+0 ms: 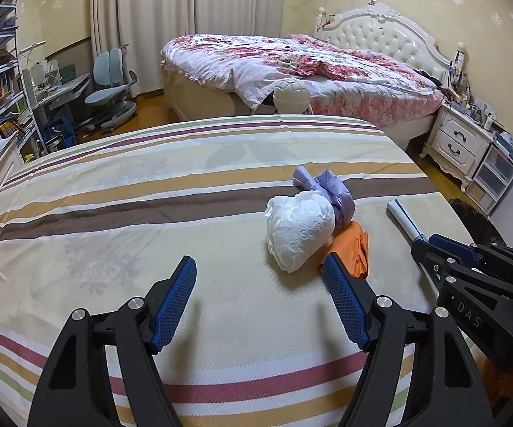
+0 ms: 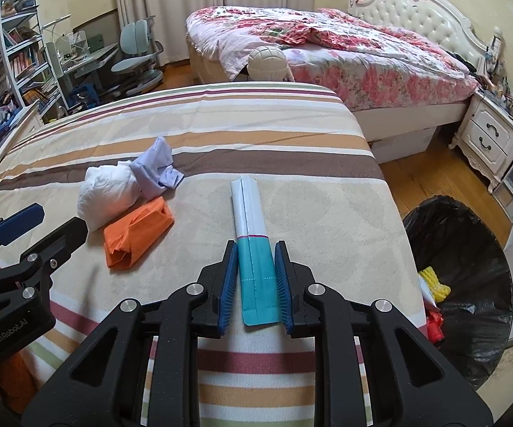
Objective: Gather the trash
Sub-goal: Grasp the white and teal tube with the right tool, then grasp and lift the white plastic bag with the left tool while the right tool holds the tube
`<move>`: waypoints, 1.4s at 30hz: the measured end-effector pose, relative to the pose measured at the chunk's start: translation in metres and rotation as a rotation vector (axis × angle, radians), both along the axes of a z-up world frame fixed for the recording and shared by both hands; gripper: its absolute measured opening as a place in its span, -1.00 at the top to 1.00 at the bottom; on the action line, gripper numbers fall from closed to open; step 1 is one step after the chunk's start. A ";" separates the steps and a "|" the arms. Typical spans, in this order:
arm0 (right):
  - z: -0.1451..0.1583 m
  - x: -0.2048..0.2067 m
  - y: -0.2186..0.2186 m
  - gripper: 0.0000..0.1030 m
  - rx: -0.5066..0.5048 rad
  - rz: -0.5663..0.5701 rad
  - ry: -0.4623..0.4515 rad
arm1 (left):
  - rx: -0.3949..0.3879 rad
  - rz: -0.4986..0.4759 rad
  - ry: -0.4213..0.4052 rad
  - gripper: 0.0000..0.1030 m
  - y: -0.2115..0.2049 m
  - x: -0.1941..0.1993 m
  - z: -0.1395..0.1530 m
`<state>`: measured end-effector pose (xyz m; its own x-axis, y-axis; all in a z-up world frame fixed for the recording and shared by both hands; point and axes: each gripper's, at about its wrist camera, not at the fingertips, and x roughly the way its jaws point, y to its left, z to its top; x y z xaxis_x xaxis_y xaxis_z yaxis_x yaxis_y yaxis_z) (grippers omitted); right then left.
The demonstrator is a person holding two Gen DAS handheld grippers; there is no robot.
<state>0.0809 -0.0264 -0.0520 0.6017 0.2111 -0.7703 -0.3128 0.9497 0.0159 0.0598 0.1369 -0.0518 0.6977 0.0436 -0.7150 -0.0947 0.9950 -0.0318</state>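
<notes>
Right tool (image 2: 256, 281): clenched on the teal end of a long white-and-teal packet (image 2: 251, 227), blue pads pressing both its long edges, packet lying flat on the striped bed (image 2: 220, 135) and pointing away toward the far edge. Left tool (image 1: 260, 295): released, jaws spread wide over bare sheet, nothing between them; right pad tip just in front of an orange wrapper (image 1: 354, 245).

Just beyond the left tool, three pieces of trash bunched together near the middle of the bed: a crumpled white wad (image 1: 299, 231) nearest, the orange wrapper touching its right side, a crumpled lilac piece (image 1: 331, 188) touching its far side. Packet well to the right of that bunch, near the bed's right edge.

Off the right side of the bed, on the wooden floor (image 2: 434, 174): a bin lined with a black bag (image 2: 469, 284), yellow and red scraps visible inside. Farther back: a second bed with a floral quilt (image 2: 327, 46), a white nightstand (image 2: 491, 138), a desk chair (image 1: 110, 85) and bookshelves (image 1: 0, 82).
</notes>
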 end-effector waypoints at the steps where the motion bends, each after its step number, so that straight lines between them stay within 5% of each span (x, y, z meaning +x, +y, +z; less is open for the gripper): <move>1: 0.000 0.001 0.000 0.59 -0.001 -0.002 0.000 | 0.000 -0.004 0.001 -0.40 -0.001 0.002 0.000; 18: 0.001 0.010 0.000 0.59 0.013 -0.009 0.004 | 0.002 -0.058 0.024 -0.39 -0.007 0.031 -0.001; 28: 0.001 0.010 -0.001 0.60 0.004 -0.016 -0.003 | 0.013 -0.122 0.010 0.31 -0.016 0.026 0.000; 42: 0.002 -0.004 -0.005 0.63 0.017 -0.025 -0.009 | -0.006 -0.088 -0.018 0.39 -0.009 0.000 0.006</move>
<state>0.0765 -0.0312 -0.0499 0.6139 0.2089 -0.7613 -0.2896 0.9567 0.0290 0.0600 0.1275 -0.0460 0.7114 -0.0222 -0.7024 -0.0067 0.9992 -0.0384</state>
